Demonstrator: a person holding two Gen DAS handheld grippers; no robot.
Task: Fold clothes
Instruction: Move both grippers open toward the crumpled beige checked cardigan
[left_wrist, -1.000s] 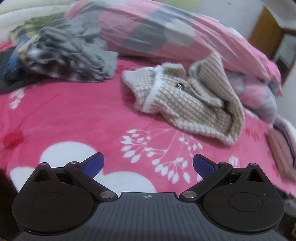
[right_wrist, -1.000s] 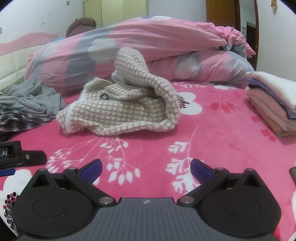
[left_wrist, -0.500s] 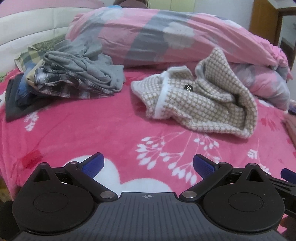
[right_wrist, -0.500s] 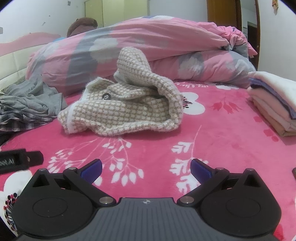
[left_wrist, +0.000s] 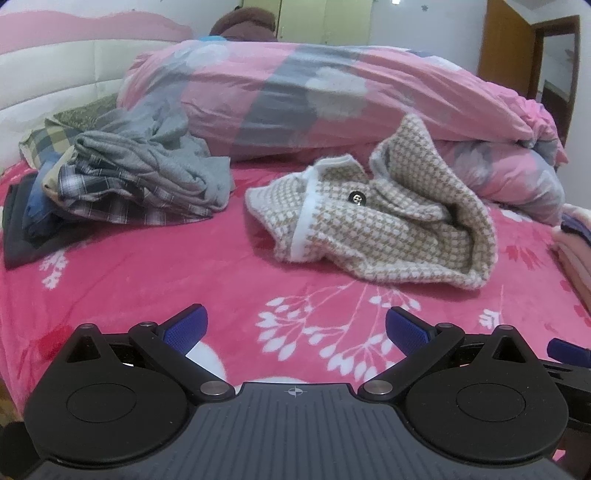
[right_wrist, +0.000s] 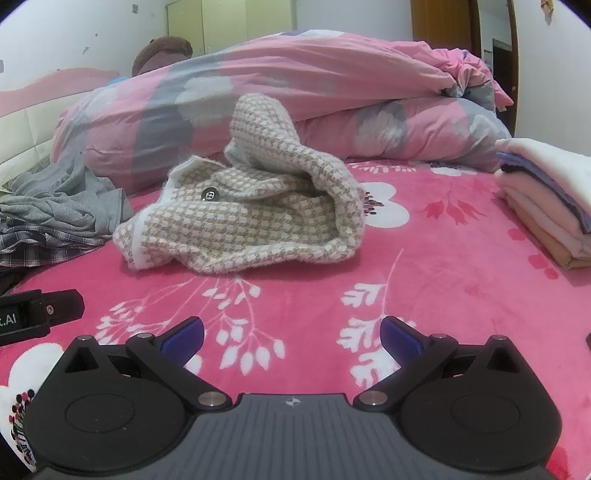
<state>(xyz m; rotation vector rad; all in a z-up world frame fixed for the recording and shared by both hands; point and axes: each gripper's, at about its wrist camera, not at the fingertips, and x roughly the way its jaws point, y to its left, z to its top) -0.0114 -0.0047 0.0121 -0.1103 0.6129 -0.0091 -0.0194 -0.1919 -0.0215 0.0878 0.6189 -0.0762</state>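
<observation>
Pink floral bed (right_wrist: 424, 266) under both grippers, rolled quilt (left_wrist: 332, 96) behind. Ahead of the jaws, crumpled and unfolded: checked knit top (left_wrist: 380, 229). Off to their left, heaped grey and plaid clothes (left_wrist: 140, 181), untouched; to the right, what looks like a finished folded stack (right_wrist: 546, 199). Left gripper (left_wrist: 295, 328) and right gripper (right_wrist: 291, 334): jaws spread wide, holding nothing, well short of the top.

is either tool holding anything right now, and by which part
Nothing is held: the left tool and right tool are both open, short of the crumpled beige-and-white houndstooth knit top.
</observation>
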